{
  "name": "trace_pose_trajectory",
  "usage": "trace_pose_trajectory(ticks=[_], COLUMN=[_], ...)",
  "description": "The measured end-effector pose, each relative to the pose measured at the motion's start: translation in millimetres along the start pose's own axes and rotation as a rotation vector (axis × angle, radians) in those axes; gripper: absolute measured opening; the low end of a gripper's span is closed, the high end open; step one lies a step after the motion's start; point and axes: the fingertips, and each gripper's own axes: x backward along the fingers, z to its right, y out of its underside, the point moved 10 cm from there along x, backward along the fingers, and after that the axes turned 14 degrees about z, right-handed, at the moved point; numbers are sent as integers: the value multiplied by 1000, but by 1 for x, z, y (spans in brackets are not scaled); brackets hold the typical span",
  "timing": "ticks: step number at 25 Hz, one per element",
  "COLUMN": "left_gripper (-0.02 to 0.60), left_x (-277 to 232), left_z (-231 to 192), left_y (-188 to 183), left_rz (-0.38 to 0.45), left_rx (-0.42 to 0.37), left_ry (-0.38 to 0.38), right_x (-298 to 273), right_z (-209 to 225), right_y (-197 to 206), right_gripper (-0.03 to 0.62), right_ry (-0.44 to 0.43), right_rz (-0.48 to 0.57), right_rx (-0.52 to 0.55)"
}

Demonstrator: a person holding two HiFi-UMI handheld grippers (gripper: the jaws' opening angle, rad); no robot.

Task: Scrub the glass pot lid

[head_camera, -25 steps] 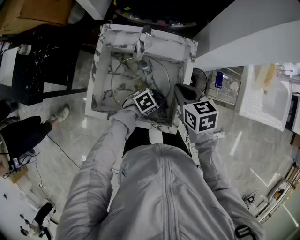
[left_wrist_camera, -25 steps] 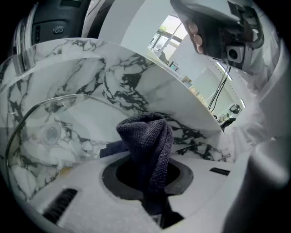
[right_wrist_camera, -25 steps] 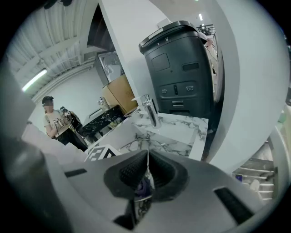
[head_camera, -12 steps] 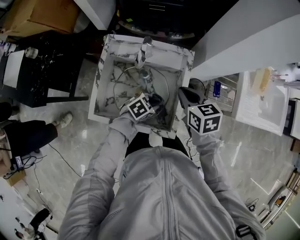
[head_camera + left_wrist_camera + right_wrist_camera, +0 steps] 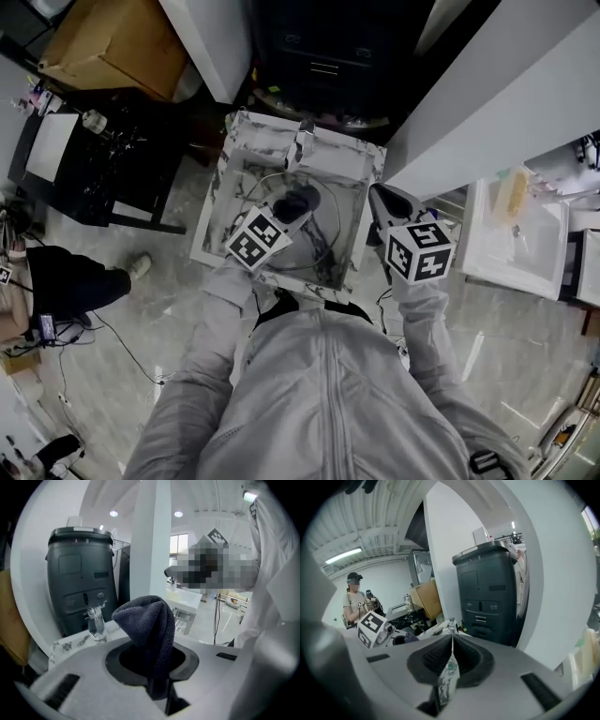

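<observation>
The glass pot lid (image 5: 330, 234) lies in the marble sink (image 5: 371, 157). Its thin round rim shows, but my left arm covers much of it. My left gripper (image 5: 286, 211) hangs over the sink, tilted up and shut on a dark knitted cloth (image 5: 296, 201) (image 5: 147, 625), which bulges up out of the jaws. My right gripper (image 5: 386, 202) is at the sink's right rim, away from the lid, with its jaws together (image 5: 451, 660). A thin pale marbled sliver shows in their seam; I cannot tell what it is.
A chrome faucet (image 5: 302, 141) (image 5: 95, 620) stands at the sink's back. A dark grey bin (image 5: 82, 578) (image 5: 490, 592) is behind it. A cardboard box (image 5: 112, 42) and a black table (image 5: 103, 159) are at the left, a white basin (image 5: 511, 244) at the right, and a person (image 5: 355, 602) stands off to the left.
My left gripper has lifted off the lid with the cloth and swung left and up. The right gripper has stayed by the sink's right rim. The head view has shifted.
</observation>
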Motion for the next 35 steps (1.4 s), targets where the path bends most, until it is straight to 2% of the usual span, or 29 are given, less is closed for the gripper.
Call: trace_pose_trajectory(ticks=[7, 11, 15, 27, 35], left_gripper=[67, 67, 67, 67, 67], left_x=[49, 74, 101, 145, 153], left_z=[-18, -28, -33, -19, -18], left_y=[-82, -124, -156, -213, -230], left_rz=[258, 338, 399, 471, 494], left_rx=[-159, -244, -274, -411, -445], left_ry=[-132, -266, -392, -503, -530], right_x=[2, 6, 11, 21, 22], right_z=[-8, -15, -29, -54, -57], right_y=[-51, -75, -99, -158, -178], right_gripper=[31, 31, 31, 29, 28], right_ry=[-15, -35, -71, -115, -100], right_rz=[114, 172, 233, 392, 434], right_rx=[108, 194, 253, 352, 378])
